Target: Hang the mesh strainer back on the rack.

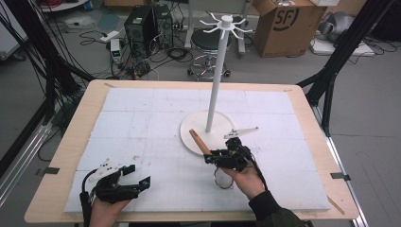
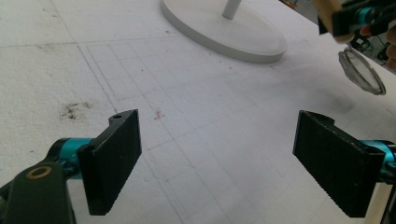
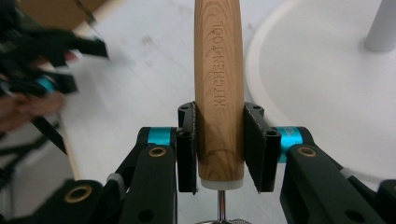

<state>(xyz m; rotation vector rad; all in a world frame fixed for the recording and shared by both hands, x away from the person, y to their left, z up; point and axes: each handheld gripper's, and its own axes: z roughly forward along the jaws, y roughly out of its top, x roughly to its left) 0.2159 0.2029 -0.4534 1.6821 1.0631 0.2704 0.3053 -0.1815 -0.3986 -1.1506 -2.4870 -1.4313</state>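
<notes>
A small strainer with a wooden handle (image 1: 198,141) marked "KITCHEN TOOL" (image 3: 219,79) hangs in my right gripper (image 1: 213,157), which is shut on the handle near its lower end (image 3: 219,149). The handle points up and left over the rim of the stand's base. The strainer's round mesh bowl (image 1: 222,179) (image 2: 362,72) hangs just above the mat. A white hook stand (image 1: 216,80) rises from a round base (image 1: 196,135) (image 2: 224,30) (image 3: 327,93) at mid-table. My left gripper (image 1: 135,177) (image 2: 217,163) rests low at the front left, open, with bare mat between its pads.
A white foam mat (image 1: 142,118) covers the wooden table (image 1: 75,142). Beyond the far edge stand a stool (image 1: 210,42), computer towers (image 1: 142,26) and a cardboard box (image 1: 288,23). Black frame legs (image 1: 331,75) flank the table.
</notes>
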